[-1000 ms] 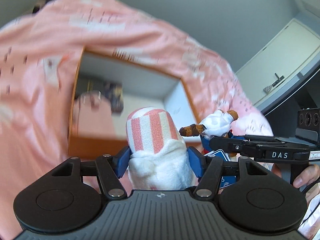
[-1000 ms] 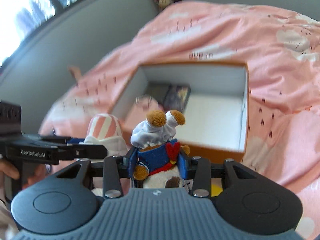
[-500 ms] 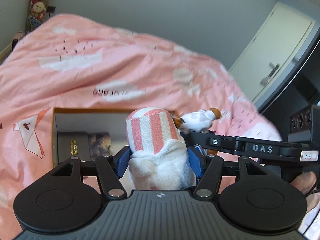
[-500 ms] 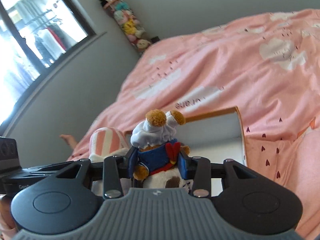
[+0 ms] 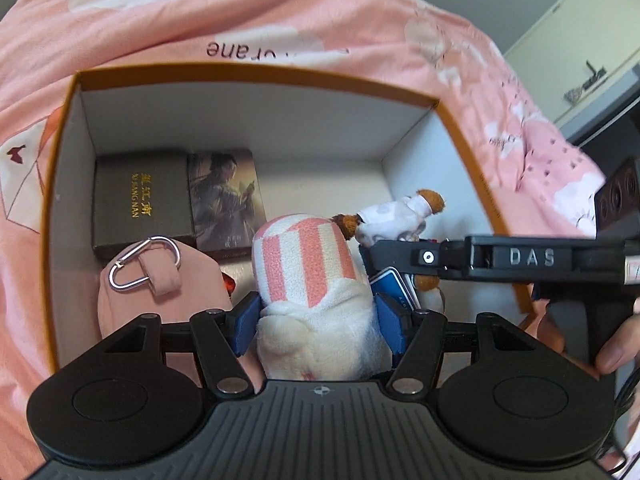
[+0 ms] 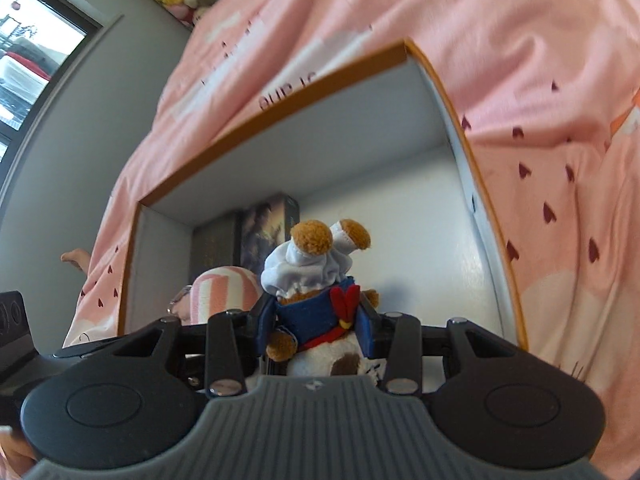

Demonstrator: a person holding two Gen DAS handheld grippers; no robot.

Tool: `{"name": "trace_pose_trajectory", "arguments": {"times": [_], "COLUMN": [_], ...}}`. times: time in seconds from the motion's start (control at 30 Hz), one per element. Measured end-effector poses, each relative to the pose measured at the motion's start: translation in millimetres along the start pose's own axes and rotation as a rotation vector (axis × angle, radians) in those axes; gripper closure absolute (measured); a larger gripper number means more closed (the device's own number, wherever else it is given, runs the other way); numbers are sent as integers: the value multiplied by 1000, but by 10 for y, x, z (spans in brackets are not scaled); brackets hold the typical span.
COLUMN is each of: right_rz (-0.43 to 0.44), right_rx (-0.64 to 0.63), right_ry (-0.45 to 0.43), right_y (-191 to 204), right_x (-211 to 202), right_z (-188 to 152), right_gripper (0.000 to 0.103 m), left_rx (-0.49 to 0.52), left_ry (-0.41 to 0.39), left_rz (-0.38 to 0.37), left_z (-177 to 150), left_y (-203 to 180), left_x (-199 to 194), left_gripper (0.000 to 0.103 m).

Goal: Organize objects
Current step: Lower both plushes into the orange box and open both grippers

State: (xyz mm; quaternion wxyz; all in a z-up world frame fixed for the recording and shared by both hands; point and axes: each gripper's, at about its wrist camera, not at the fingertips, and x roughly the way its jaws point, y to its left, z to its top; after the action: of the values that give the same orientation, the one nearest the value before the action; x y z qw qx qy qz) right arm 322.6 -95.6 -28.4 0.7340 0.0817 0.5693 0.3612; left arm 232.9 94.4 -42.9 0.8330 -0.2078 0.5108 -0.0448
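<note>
Striped plush point(image 5: 308, 276) is pinched in the left tool point(image 5: 318, 316); bear plush point(image 6: 316, 280) is pinched in the right tool point(image 6: 316, 328). Ahead of both sits the open orange box point(image 5: 256, 70), holding two dark books point(image 5: 140, 200) and a pink pouch point(image 5: 160, 292), on a pink-quilted bed point(image 5: 120, 12).

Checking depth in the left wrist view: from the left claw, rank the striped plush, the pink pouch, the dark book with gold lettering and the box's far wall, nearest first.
1. Striped plush, held in the left claw.
2. Pink pouch, just to its left.
3. Dark book, behind the pouch, on the box's left side.
4. Far wall, at the back.
</note>
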Motion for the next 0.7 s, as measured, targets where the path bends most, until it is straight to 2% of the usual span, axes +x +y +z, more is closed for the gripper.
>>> {"name": "trace_pose_trajectory", "arguments": {"times": [0.3, 0.4, 0.53, 0.67, 0.7], "right_rz": [-71, -116, -130, -124, -122], "right_rx": [-16, -40, -45, -44, -48], "right_ry": [101, 123, 134, 129, 124], "right_y": [22, 52, 50, 41, 43], "right_x": [337, 451, 486, 446, 425], "right_z": [80, 76, 52, 74, 77], "right_gripper": [60, 60, 59, 55, 50], "left_rx": [85, 94, 114, 101, 100], "left_ry": [61, 80, 90, 69, 62], "left_rz": [57, 73, 79, 58, 51], "left_z": [4, 24, 2, -1, -10], "left_y": [-29, -29, -24, 2, 9], "left_x": [152, 212, 204, 102, 54], "left_gripper": [32, 31, 27, 26, 26]}}
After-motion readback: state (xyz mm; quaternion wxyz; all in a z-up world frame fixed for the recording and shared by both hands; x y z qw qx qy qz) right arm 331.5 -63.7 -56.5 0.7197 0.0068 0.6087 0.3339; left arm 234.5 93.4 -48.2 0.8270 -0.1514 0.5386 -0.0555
